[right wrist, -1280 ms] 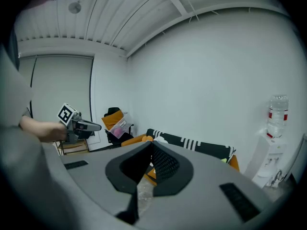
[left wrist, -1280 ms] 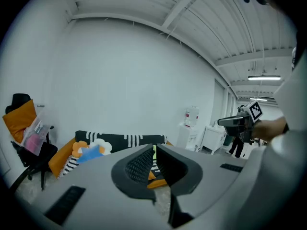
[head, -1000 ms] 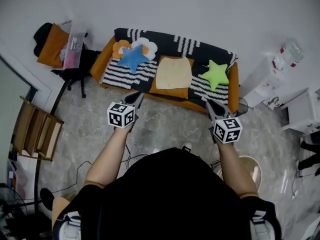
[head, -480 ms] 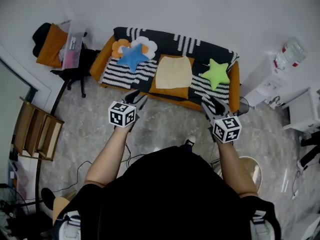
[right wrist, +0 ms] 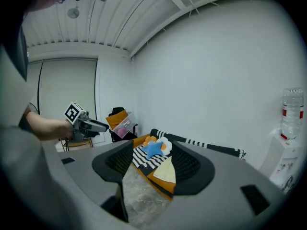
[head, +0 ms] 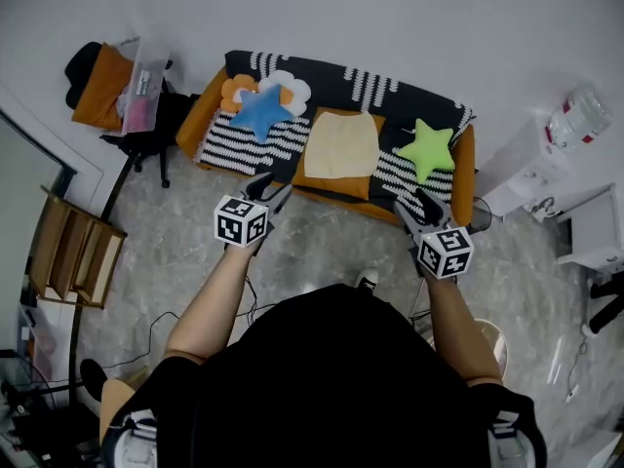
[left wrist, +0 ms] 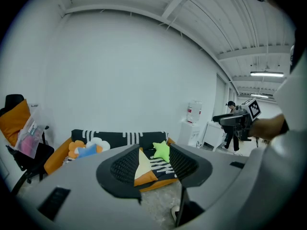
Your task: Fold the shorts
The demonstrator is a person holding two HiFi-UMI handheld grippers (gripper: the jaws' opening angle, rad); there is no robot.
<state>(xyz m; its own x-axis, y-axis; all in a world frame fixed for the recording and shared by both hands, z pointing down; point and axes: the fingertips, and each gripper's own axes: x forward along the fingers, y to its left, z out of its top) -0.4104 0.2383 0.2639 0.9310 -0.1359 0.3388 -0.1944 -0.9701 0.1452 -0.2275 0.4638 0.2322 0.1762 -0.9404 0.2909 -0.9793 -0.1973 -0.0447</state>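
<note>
- Shorts (head: pixel 340 144) lie flat as a pale yellow rectangle on the middle seat of the sofa (head: pixel 198 115). They sit between a blue star cushion (head: pixel 259 110) and a green star cushion (head: pixel 425 150), and appear to touch neither.
- The left gripper (head: pixel 269 187) and the right gripper (head: pixel 413 203) both hover over the floor, short of the sofa's front edge. Their jaws have just been opening and now stand wide apart. Nothing is in them; only the distant sofa shows through each gap.
- The shorts rest directly on the striped throw (head: pixel 239 142). A bite taken too deep could pinch that cover along with the hem, and lifting would then drag the throw and spoil the fold.
- If the two grippers take their corners at unequal depths, one side will probably rise first and the fold will come out skewed.
- Thin cloth caught only at the very edge could slip free halfway through the fold and fall back crumpled.
- The cushions sit near both sides. Wide jaws or a swinging hem could nudge one of them onto the shorts, most likely the green one.
- From this far back I cannot tell which edge is the waistband, or whether the cloth is already doubled. Picking the wrong edge would fold it the wrong way.
</note>
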